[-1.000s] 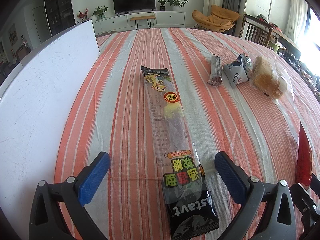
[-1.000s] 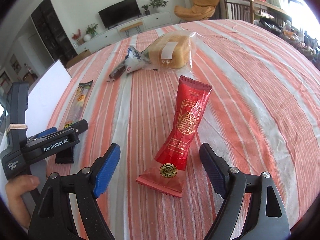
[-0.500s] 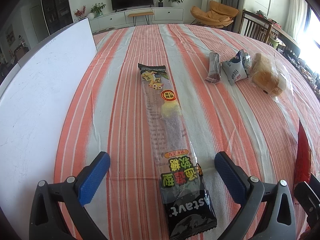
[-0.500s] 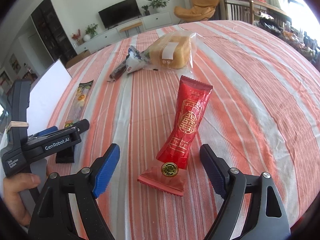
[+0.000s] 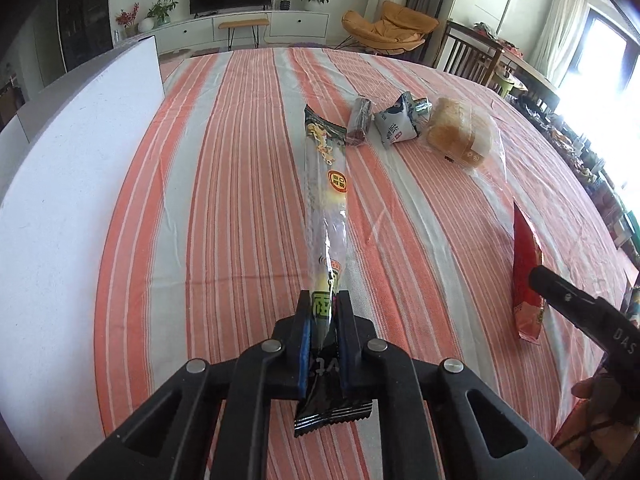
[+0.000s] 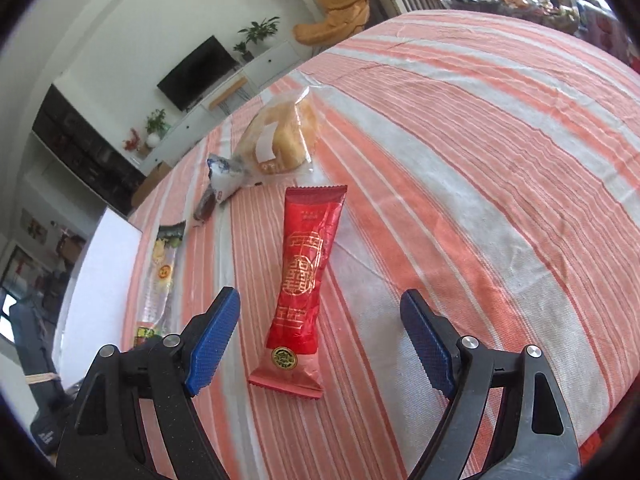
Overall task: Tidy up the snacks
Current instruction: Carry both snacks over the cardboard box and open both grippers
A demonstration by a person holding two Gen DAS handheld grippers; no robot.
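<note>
My left gripper (image 5: 323, 316) is shut on the near end of a long black and clear snack packet (image 5: 326, 200), which stretches away over the striped cloth. The packet also shows in the right wrist view (image 6: 160, 280). My right gripper (image 6: 320, 340) is open, its blue pads on either side of a red snack packet (image 6: 306, 280) lying on the cloth. The red packet shows at the right in the left wrist view (image 5: 526, 264).
A small dark bar (image 5: 359, 120), a white and blue pouch (image 5: 396, 126) and bagged bread (image 5: 460, 136) lie at the far side. A white board (image 5: 72, 168) lies along the left. The striped tablecloth (image 5: 224, 200) covers the table.
My left gripper has shut on the long black packet's near end and tipped it. My right gripper has tilted and stayed open around the red packet.
</note>
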